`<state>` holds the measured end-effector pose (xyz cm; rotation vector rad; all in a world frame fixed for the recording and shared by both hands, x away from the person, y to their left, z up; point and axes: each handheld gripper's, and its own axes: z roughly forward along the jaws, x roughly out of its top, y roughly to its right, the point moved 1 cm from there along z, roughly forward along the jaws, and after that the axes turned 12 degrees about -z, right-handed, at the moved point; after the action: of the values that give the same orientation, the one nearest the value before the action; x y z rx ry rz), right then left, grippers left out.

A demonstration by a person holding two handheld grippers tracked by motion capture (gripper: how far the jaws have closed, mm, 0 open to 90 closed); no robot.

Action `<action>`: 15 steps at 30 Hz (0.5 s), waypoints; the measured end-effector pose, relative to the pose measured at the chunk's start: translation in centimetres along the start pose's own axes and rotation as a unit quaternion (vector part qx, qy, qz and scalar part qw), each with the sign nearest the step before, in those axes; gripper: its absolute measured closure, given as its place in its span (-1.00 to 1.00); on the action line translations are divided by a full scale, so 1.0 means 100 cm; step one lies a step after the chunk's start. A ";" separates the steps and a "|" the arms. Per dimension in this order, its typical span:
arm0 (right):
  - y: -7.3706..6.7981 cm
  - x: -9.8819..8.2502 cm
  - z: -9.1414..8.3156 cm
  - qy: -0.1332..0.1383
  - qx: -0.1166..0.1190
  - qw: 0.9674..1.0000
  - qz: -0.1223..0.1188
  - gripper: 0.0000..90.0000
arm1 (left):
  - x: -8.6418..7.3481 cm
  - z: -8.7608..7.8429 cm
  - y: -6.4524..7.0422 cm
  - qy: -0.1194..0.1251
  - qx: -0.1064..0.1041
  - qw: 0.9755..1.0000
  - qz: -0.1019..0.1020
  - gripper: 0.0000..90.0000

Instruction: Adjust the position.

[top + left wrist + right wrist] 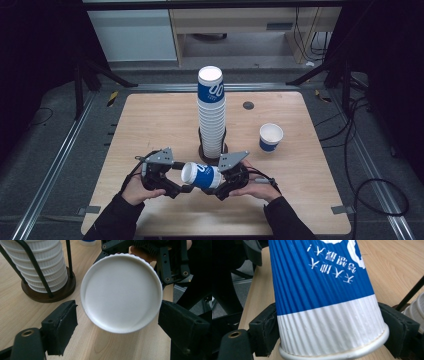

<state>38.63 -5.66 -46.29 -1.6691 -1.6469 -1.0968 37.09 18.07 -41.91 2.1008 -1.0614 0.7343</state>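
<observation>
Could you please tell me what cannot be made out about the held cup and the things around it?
- Held cup: its inside; left gripper view shows its base, right gripper view its wall.
- Left gripper: whether its pads touch the cup.
- Cup stack: its count, too small in the high view.
- Lone cup: its print, too small.

The cup stack hides most of its holder at the table's centre. In the right gripper view, the held cup runs off the frame toward twelve o'clock, its printing cropped there.
</observation>
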 end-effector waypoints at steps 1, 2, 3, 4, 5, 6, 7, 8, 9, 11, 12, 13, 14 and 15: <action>-0.001 0.000 0.001 -0.001 0.001 1.000 -0.002 -0.67 | 0.000 0.002 0.001 -0.003 -0.002 1.000 0.001 -0.66; -0.001 0.001 0.001 -0.002 0.001 1.000 -0.005 -0.67 | 0.000 0.003 0.002 -0.008 -0.002 1.000 0.005 -0.66; -0.002 0.001 0.002 -0.004 0.004 1.000 -0.005 -0.67 | 0.000 0.005 0.004 -0.013 -0.004 1.000 0.007 -0.65; -0.003 0.001 0.003 -0.008 0.005 1.000 -0.010 -0.66 | 0.000 0.007 0.005 -0.017 -0.006 1.000 0.008 -0.64; -0.004 0.001 0.004 -0.009 0.008 1.000 -0.012 -0.67 | 0.000 0.008 0.006 -0.020 -0.005 1.000 0.010 -0.64; -0.004 0.001 0.005 -0.012 0.009 1.000 -0.014 -0.66 | 0.000 0.009 0.006 -0.023 -0.006 1.000 0.011 -0.63; -0.005 0.001 0.006 -0.015 0.011 1.000 -0.017 -0.67 | 0.000 0.010 0.007 -0.025 -0.005 1.000 0.012 -0.63; -0.006 0.001 0.007 -0.017 0.013 1.000 -0.019 -0.67 | -0.001 0.010 0.007 -0.027 -0.005 1.000 0.011 -0.62; -0.006 0.002 0.008 -0.019 0.015 0.999 -0.021 -0.67 | -0.001 0.011 0.007 -0.027 -0.006 1.000 0.010 -0.61; -0.007 0.002 0.009 -0.021 0.017 0.999 -0.024 -0.67 | -0.001 0.011 0.006 -0.029 -0.007 1.000 0.007 -0.57; -0.008 0.002 0.009 -0.021 0.019 0.999 -0.025 -0.67 | -0.001 0.011 0.006 -0.027 -0.008 1.000 0.006 -0.54; -0.008 0.002 0.009 -0.021 0.020 0.999 -0.026 -0.67 | -0.001 0.011 0.006 -0.026 -0.008 1.000 0.005 -0.47; -0.008 0.002 0.009 -0.021 0.021 0.999 -0.027 -0.67 | -0.001 0.011 0.005 -0.026 -0.010 1.000 0.004 -0.46; -0.008 0.002 0.009 -0.021 0.022 0.999 -0.026 -0.67 | -0.001 0.011 0.005 -0.025 -0.012 1.000 0.002 -0.45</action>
<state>37.97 -4.72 -46.72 -1.6410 -1.7373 -1.0492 36.81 17.12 -42.51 2.1065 -1.0973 0.6703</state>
